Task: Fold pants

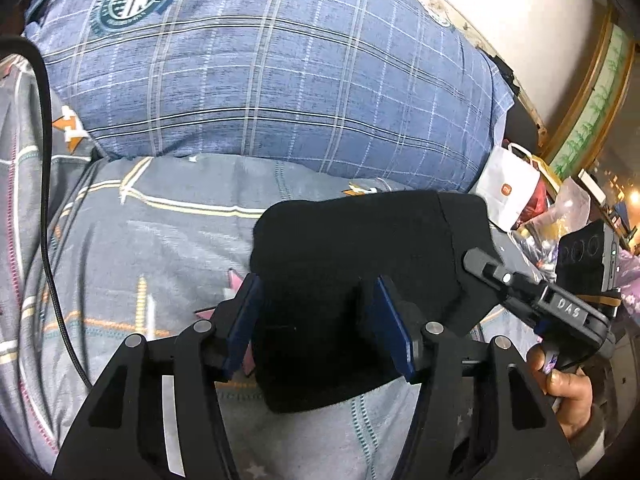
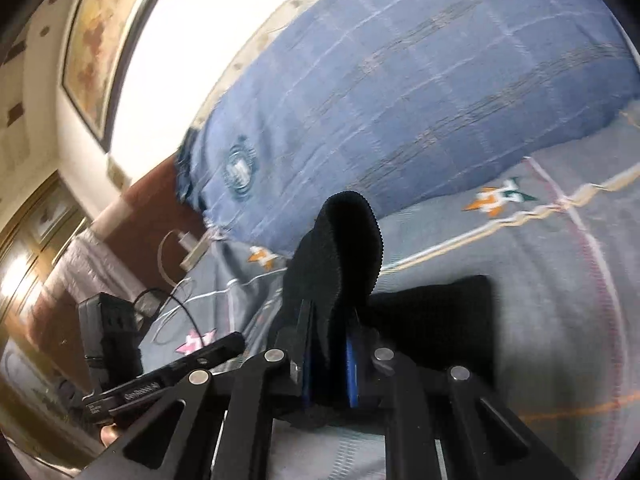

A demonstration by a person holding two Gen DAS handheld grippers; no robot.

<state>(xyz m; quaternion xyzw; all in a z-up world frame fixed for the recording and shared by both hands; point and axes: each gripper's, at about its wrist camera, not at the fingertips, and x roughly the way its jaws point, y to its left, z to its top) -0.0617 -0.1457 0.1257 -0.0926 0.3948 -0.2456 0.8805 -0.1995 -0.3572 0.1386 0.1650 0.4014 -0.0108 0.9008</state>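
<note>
Black pants (image 1: 360, 248) — long axis crosswise, right gripper (image 2: 330, 360) jaws pinching an upturned edge

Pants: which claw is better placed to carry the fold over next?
Right, probably. The right claw is shut on a lifted edge of the pants, ready to carry over. The left claw is open, straddling the pants without pinching, so it would have to close first.

Each view was taken from just behind a hand-held gripper, close above the bed (image 1: 120, 240), facing the far blue plaid pillow (image 1: 280, 80). The right view was tilted. The pillow, the bedspread and the black pants (image 1: 360, 248) were shared by both views.
</note>
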